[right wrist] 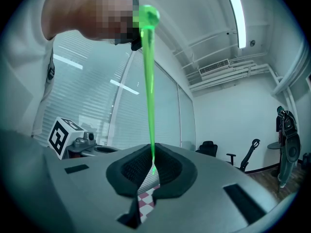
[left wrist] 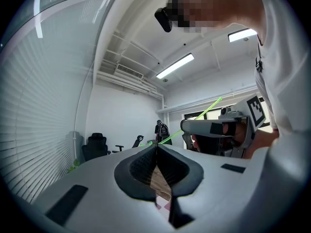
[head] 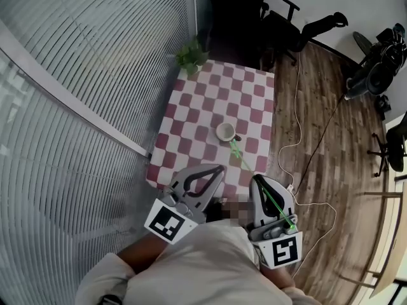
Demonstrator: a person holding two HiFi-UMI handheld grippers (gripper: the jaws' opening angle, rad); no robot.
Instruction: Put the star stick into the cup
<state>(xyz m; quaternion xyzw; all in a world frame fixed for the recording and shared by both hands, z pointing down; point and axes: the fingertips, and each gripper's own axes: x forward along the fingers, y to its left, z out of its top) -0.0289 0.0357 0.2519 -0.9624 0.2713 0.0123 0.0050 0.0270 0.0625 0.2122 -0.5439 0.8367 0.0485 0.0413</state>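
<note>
The right hand-held gripper (head: 257, 180) is closed on the star stick (head: 242, 158). In the right gripper view, the jaws clamp the green shaft at their tips, and the shaft rises steeply toward the top of the frame, ending in a thicker green head.

In the head view, the stick runs diagonally from the lower right, over the gripper body, to a far end just below and right of the cup (head: 224, 131).

The cup stands upright on the checkered bench (head: 191, 110), centre frame. A plant (head: 191, 56) sits at the bench's far edge.

The left hand-held gripper (head: 220, 169) is closed and empty, its jaws meeting tip to tip at lower centre, beside the right one.
</note>
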